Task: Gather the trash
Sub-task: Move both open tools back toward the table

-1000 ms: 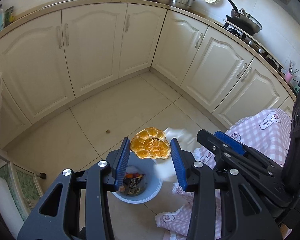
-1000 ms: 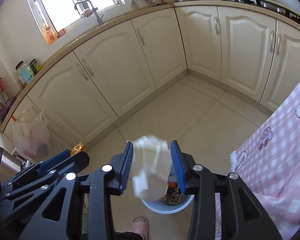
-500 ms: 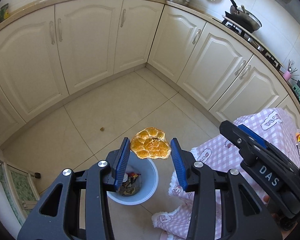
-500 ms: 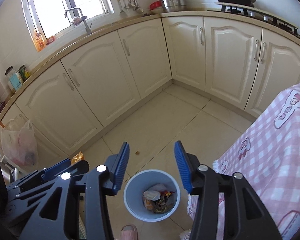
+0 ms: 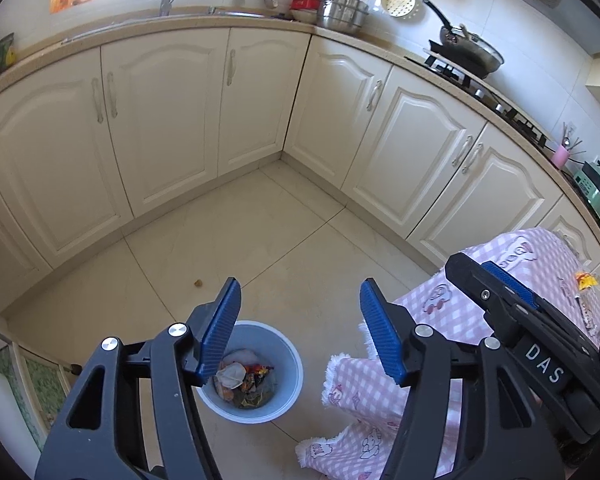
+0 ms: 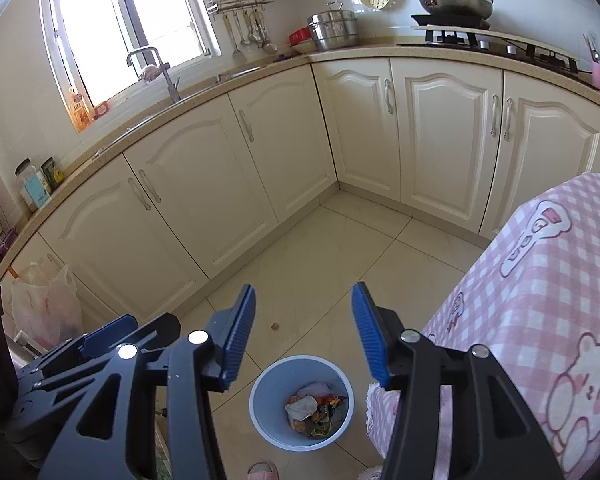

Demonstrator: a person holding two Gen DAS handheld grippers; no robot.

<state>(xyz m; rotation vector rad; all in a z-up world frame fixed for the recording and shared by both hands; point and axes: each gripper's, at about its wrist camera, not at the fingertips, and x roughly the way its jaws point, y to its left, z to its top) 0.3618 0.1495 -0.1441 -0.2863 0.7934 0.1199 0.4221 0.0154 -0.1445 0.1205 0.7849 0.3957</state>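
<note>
Both claws, left (image 5: 300, 312) and right (image 6: 304, 320), opening empty above trash bin (image 6: 259, 396).

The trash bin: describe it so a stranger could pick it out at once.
Start at the table draped in a pink checked cloth. On the tiled floor beside its hanging corner stands the trash bin, round, pale blue, open-topped, with crumpled wrappers and paper inside.

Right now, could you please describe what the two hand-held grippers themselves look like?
Both match: the left hand-held gripper and right hand-held gripper have black angular frames with triangular cut-outs, silver round bolts, and blue ribbed pads on both fingers. The right one's side reads "DAS" in white.
</note>
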